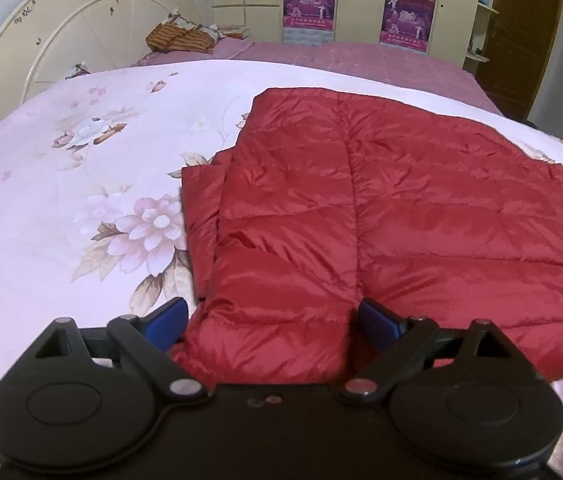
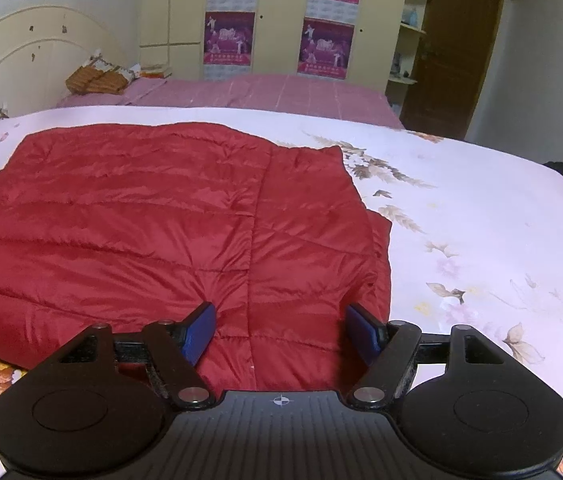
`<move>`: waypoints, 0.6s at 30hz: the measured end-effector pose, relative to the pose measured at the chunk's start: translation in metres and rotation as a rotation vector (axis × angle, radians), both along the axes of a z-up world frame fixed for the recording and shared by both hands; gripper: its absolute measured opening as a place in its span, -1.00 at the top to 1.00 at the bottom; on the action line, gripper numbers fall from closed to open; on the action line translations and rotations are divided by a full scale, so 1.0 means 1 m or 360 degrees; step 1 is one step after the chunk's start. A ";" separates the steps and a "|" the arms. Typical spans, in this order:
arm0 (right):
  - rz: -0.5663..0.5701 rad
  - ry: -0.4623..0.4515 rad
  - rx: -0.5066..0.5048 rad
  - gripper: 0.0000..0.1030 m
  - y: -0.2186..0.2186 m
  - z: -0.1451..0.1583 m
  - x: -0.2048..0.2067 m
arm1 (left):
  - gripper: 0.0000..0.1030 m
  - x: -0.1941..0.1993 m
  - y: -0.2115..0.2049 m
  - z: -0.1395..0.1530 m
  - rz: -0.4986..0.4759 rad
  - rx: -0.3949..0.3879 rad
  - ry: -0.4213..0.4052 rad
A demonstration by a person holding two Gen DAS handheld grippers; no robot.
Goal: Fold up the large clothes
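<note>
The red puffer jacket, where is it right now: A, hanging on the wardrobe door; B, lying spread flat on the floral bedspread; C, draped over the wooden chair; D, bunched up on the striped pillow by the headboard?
B: the red puffer jacket lies flat across the floral bedspread, just ahead of both open claws.

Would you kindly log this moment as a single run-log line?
stage: mid-fold | red jacket: flat on floral quilt | left gripper: open over near edge | right gripper: open over near edge
</note>
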State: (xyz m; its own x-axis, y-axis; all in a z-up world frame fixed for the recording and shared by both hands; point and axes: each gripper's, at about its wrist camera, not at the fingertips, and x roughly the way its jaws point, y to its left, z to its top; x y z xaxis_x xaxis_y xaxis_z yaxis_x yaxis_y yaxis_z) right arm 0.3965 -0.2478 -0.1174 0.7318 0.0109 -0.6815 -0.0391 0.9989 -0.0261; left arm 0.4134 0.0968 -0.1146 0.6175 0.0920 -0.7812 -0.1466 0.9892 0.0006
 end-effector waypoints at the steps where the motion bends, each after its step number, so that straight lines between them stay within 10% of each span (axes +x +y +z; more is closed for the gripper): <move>1: 0.0005 -0.0003 0.0006 -0.38 0.001 0.001 -0.001 | -0.78 -0.003 0.001 0.003 -0.0003 -0.0021 -0.0002; 18: -0.0052 0.0303 0.0481 -0.38 -0.017 -0.013 -0.035 | -0.76 -0.047 0.041 -0.025 0.0234 -0.0894 0.0102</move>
